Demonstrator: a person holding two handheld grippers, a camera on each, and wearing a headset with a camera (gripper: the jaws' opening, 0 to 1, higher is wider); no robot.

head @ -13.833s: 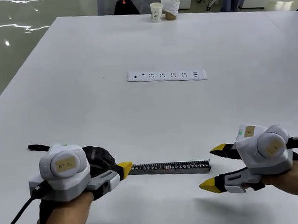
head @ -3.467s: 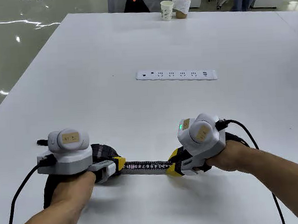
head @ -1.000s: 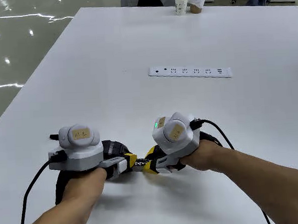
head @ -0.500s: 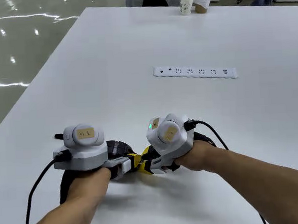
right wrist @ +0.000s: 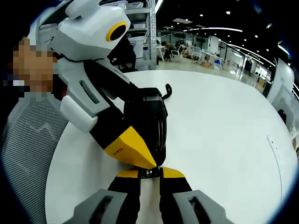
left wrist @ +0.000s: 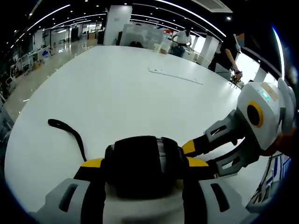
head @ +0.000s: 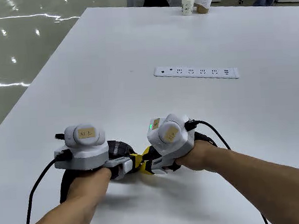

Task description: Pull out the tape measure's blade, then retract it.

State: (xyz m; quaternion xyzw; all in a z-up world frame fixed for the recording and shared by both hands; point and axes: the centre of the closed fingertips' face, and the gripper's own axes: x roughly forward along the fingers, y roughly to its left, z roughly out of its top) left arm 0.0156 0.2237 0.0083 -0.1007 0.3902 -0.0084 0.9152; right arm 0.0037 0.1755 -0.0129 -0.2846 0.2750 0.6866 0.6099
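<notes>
The black tape measure (head: 118, 148) rests on the white table, its case (left wrist: 140, 151) clamped between the yellow jaws of my left gripper (left wrist: 145, 164). Its black wrist strap (left wrist: 65, 130) trails off to the left. My right gripper (right wrist: 149, 176) is shut on the blade's end hook (right wrist: 149, 172), right at the mouth of the case (right wrist: 152, 119). Almost no blade shows between the two. In the head view the left gripper (head: 129, 161) and right gripper (head: 146, 164) nearly touch tip to tip near the table's front.
A white power strip (head: 196, 72) lies mid-table beyond the grippers. Paper cups (head: 187, 4) stand at the far edge. The table (head: 136, 52) drops off to glossy floor at the left. Cables trail back from both grippers.
The drawn-out blade has shortened as my right gripper travelled left to the case. In the last half second nothing moved noticeably.
</notes>
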